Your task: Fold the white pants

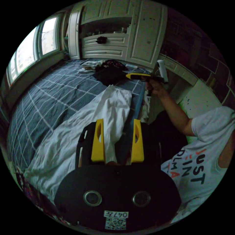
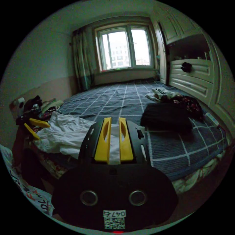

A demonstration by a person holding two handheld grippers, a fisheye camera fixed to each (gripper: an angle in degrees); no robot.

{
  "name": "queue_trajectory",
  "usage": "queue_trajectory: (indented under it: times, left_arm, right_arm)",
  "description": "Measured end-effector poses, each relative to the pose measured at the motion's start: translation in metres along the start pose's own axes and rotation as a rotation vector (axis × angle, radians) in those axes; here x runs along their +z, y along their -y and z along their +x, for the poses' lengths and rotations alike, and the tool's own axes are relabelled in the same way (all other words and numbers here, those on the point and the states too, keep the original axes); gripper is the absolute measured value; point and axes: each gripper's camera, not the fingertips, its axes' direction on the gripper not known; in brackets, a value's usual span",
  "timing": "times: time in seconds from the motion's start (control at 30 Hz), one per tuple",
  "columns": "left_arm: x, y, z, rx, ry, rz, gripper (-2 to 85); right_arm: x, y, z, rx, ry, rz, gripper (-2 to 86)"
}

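the white pants (image 1: pixel 80 132) lie rumpled along the near edge of the bed (image 1: pixel 46 98), on its dark blue bedspread crossed with thin white grid lines. in the left gripper view the left gripper (image 1: pixel 117 122) is at 6 o'clock with its yellow jaws set well apart, white cloth showing between them; nothing is pinched that can be seen. toward 2 o'clock in that view a person's hand (image 1: pixel 154 85) holds the right gripper (image 1: pixel 132 76) above the far end of the pants, near a folded black garment (image 1: pixel 110 74) and a small heap of other clothes (image 1: pixel 93 64). in the right gripper view the right gripper (image 2: pixel 114 120) has its jaws nearly together, only a thin slit between them, with white fabric seen behind; whether they grip it i cannot tell. at 9 o'clock there the left gripper (image 2: pixel 36 127) hangs over the crumpled pants (image 2: pixel 66 132), jaws splayed. the black garment (image 2: pixel 166 117) lies at 3 o'clock. the person's white t-shirt (image 1: pixel 203 156) carries dark and red letters, partly folded away; "just" reads clearly, the rest is broken. a small label with a square code sits on each gripper's body. a window (image 2: pixel 124 47) and cream drawers (image 2: pixel 195 73) stand beyond the bed.
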Motion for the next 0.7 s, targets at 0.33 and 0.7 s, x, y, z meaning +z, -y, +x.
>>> queue_trajectory:
  times: [0.33,0.7]
  left_arm:
    - [0.185,0.231,-0.078,-0.162,0.001,-0.042,13.5]
    - [0.289,0.345,-0.048,-0.081,-0.195,-0.227,-0.7]
  right_arm:
    - [-0.049,-0.005,0.176,0.092,0.0,-0.172,4.2]
    - [-0.094,-0.007,0.31,0.173,0.036,-0.136,3.6]
